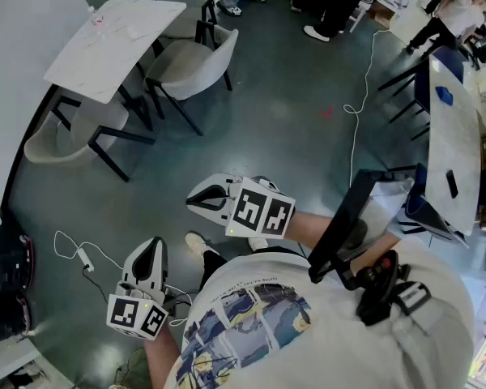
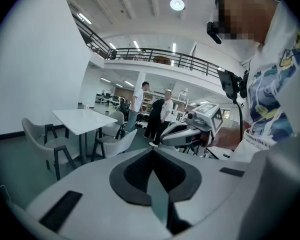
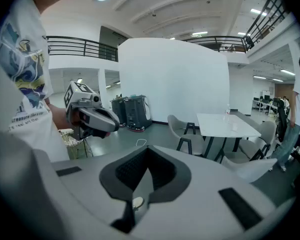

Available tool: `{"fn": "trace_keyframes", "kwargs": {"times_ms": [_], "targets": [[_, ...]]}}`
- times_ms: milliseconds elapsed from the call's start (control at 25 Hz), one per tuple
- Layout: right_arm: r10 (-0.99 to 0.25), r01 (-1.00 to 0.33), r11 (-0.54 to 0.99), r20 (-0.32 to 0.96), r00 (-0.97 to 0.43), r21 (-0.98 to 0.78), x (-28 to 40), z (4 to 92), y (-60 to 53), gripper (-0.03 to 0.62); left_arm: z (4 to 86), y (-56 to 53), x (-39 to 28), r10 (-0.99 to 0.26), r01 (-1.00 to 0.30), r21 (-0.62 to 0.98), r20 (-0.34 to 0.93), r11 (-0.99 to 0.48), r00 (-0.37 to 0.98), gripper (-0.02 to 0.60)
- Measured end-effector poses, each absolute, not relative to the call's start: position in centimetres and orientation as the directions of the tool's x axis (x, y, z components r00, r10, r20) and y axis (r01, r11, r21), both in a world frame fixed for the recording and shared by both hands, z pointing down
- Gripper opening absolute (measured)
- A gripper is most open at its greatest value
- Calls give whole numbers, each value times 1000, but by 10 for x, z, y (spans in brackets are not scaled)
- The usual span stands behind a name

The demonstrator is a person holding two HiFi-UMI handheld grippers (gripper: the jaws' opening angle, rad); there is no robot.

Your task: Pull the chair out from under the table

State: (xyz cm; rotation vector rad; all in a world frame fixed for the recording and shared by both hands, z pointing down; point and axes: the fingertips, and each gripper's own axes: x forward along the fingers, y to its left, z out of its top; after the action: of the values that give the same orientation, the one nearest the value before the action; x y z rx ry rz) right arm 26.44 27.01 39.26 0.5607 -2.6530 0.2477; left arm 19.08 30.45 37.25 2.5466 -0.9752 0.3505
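- Table [image 1: 117, 43]: white marbled top on dark legs, close against the curved white wall [image 1: 16, 63]. A small clear item stands near its far edge.
- Chair [image 1: 69, 136]: pale shell seat on dark legs, at the table's near side by the wall. Its seat is partly under the tabletop and nothing touches it.
- Other chairs [image 1: 190, 59]: two of the same kind on the table's opposite side, one angled out from it.
- Floor [image 1: 292, 128]: dark grey-green and glossy, with light reflected in it.
- Cable [image 1: 355, 136]: thin and white, snaking over the floor well apart from the table, with a small red mark near it.
- Your left gripper [image 1: 154, 245]: well apart from the table, held near your body. Its jaws are closed together with nothing between them.
- Your right gripper [image 1: 194, 201]: also well short of the table, but nearer it than the left one. Its jaws are closed and empty.
- Cases [image 1: 4, 278]: black, set by the wall on the table's near side, past the chair.
- Second table [image 1: 454, 136]: white, far across the floor from the first, with dark items lying on it.
- People [image 1: 324, 6]: several standing on the open floor beyond the table.
- Room: a high white ceiling with a round lamp [image 2: 177, 4], and a balcony with a black railing [image 2: 155, 58] above and behind the table.
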Motion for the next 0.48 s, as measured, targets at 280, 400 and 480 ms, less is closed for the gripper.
{"fn": "trace_keyframes", "kwargs": {"times_ms": [280, 400, 480], "targets": [[-350, -412, 909, 428, -833, -60, 315, 397, 297, 9, 378, 338, 243, -585, -692, 254, 385, -676, 714, 9], [-356, -410, 911, 422, -834, -43, 328, 393, 304, 11, 375, 347, 254, -588, -698, 246, 395, -672, 706, 9], [-354, -406, 913, 422, -834, -36, 330, 391, 307, 11, 373, 350, 256, -592, -702, 243, 395, -670, 702, 9]]}}
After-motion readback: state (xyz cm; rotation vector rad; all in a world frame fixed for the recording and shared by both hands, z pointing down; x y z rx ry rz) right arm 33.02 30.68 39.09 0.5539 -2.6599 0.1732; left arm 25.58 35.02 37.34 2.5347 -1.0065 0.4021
